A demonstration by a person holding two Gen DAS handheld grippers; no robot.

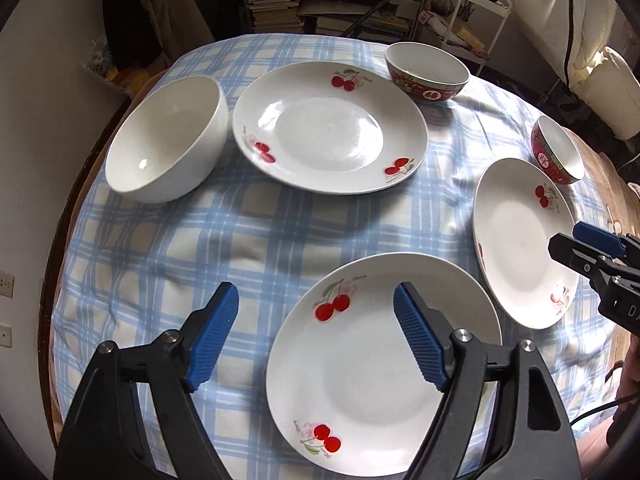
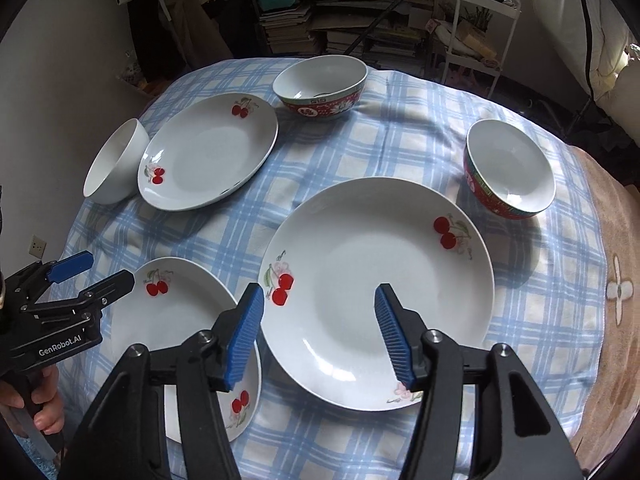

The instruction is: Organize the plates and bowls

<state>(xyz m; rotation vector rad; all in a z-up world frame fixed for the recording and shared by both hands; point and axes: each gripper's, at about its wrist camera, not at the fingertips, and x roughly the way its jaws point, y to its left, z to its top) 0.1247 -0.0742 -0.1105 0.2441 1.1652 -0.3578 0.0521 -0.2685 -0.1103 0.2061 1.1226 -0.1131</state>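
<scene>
Lived-in home room, round table under a blue checked cloth (image 1: 280, 240), cluttered shelves of stacked books and papers (image 2: 292, 28) behind, white wire trolley (image 2: 480, 32), bedding (image 1: 608, 92) at the side, wall socket (image 2: 38, 246)

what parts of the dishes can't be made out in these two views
- Near cherry plate, left wrist view: its near rim is covered by the left gripper.
- White bowl, right wrist view: inside faces away.
- Left-hand cherry plate, right wrist view: partly behind the right gripper.

Three cherry-print plates (image 1: 330, 128) (image 1: 384, 364) (image 2: 376, 292) lie flat and apart; a white bowl (image 1: 166, 138) and two red-patterned bowls (image 1: 426, 72) (image 2: 510, 168) stand upright beside them.
</scene>
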